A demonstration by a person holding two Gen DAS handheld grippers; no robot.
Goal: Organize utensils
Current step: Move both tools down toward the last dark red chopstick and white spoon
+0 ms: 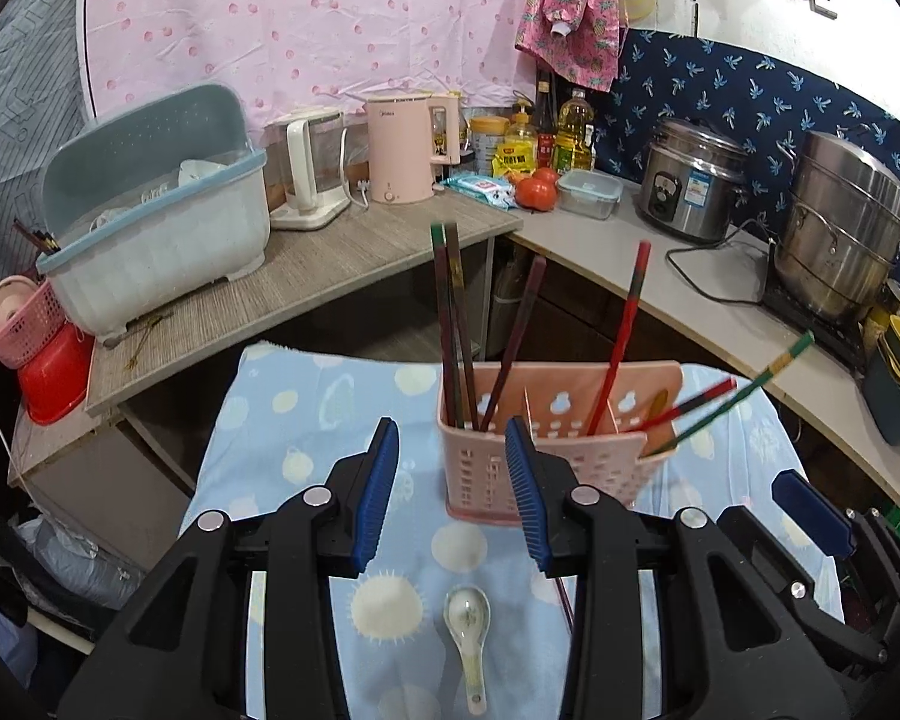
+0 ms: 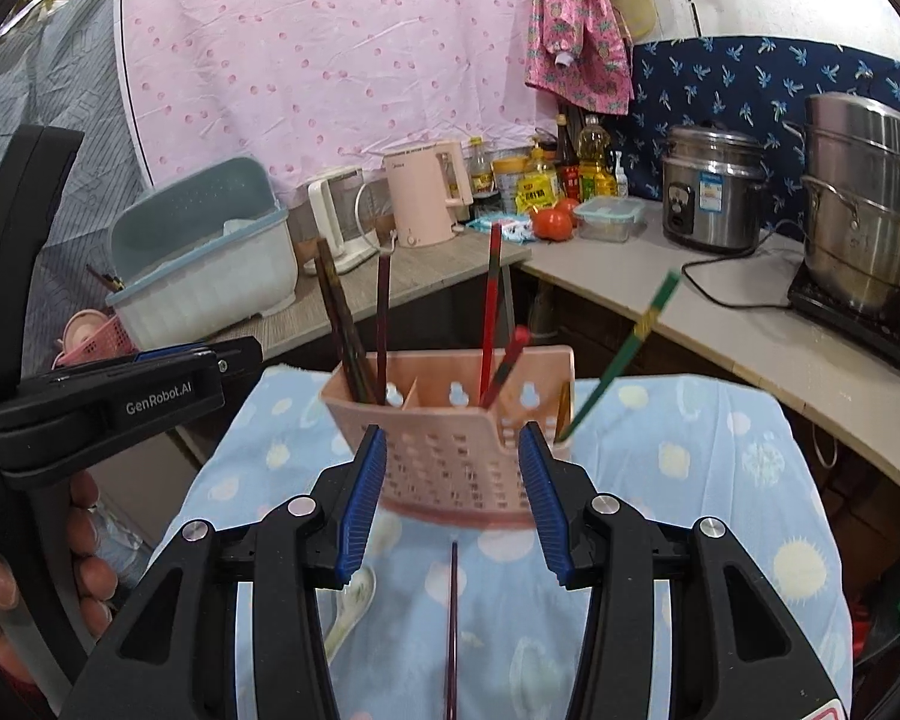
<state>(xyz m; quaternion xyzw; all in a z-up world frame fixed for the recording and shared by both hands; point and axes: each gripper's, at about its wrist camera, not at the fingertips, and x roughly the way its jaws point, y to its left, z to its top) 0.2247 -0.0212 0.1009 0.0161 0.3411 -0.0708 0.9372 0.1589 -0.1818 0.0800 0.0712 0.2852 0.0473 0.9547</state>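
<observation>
Left gripper (image 1: 453, 492): jaws held apart, nothing between the blue pads; aimed down at the cloth in front of the holder.
Right gripper (image 2: 453, 495): jaws held apart, nothing clamped; the holder's front wall is seen through the gap, contact cannot be told.
Utensil holder (image 1: 582, 420): pink perforated plastic caddy with dividers, set upright on the blue cloth (image 1: 306, 420), just ahead of both grippers.
Chopsticks in holder: dark pair (image 1: 450, 324) stood upright in the left compartment, one dark stick (image 1: 519, 330) leaned beside them; red stick (image 1: 624, 324) stood in the middle compartment; a red one (image 1: 690, 405) and a green one (image 1: 744, 390) leaned out low to the right.
Spoon (image 1: 468, 630): white ceramic, laid flat on the cloth, bowl toward the holder, below the left gripper's gap.
Loose chopstick (image 2: 452, 630): dark, laid on the cloth, pointed at the holder, under the right gripper.
Hand (image 2: 36, 588): seen at the left edge of the right wrist view, wrapped on the left gripper's handle.
Background: dish rack (image 1: 150, 216), pink kettle (image 1: 399, 147) and steel pots (image 1: 840, 228) seen on the counters behind.
</observation>
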